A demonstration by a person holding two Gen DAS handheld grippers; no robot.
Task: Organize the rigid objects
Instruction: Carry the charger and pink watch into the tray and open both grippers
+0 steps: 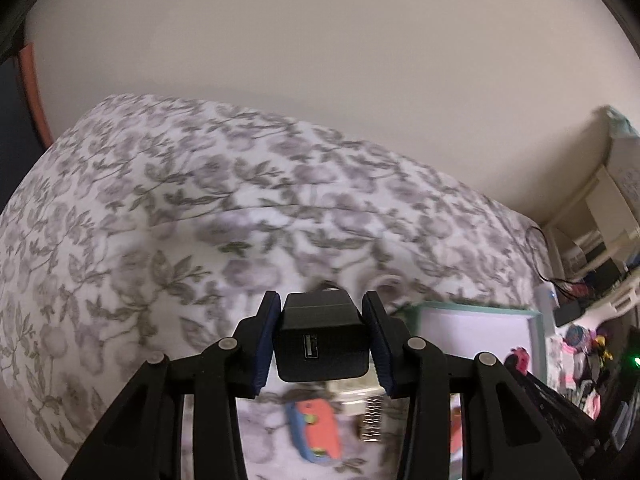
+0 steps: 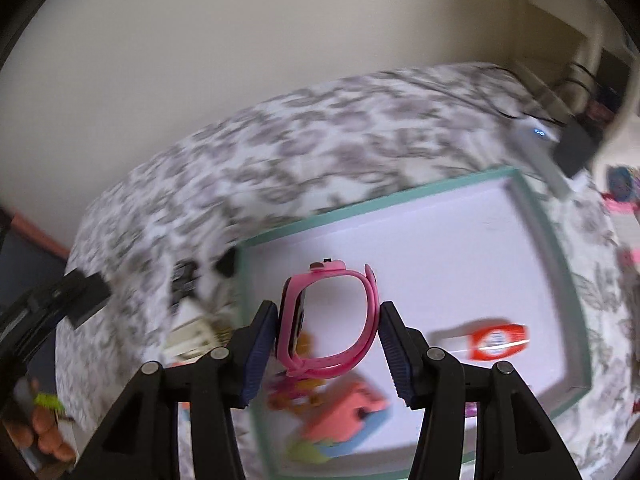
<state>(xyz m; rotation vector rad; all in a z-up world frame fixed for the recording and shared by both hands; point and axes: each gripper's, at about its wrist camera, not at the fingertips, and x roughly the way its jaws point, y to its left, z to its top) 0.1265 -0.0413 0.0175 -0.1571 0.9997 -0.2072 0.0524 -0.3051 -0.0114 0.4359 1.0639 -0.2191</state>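
Observation:
My left gripper (image 1: 322, 340) is shut on a black USB charger block (image 1: 322, 344) and holds it above the floral bed cover. My right gripper (image 2: 328, 320) is shut on a pink wristwatch (image 2: 326, 320) and holds it over a white tray with a teal rim (image 2: 560, 264). In the tray lie a red and white tube (image 2: 498, 340) and a coral and blue toy (image 2: 348, 416). The tray's corner also shows in the left wrist view (image 1: 536, 320). The left gripper with its charger shows at the left edge of the right wrist view (image 2: 80, 296).
A coral and blue toy (image 1: 316, 428) and a small metal clip (image 1: 372, 416) lie on the bed cover (image 1: 160, 200) below the left gripper. A white device with a blue light (image 2: 536, 136) and cluttered shelves (image 1: 600, 240) stand at the right. A wall rises behind the bed.

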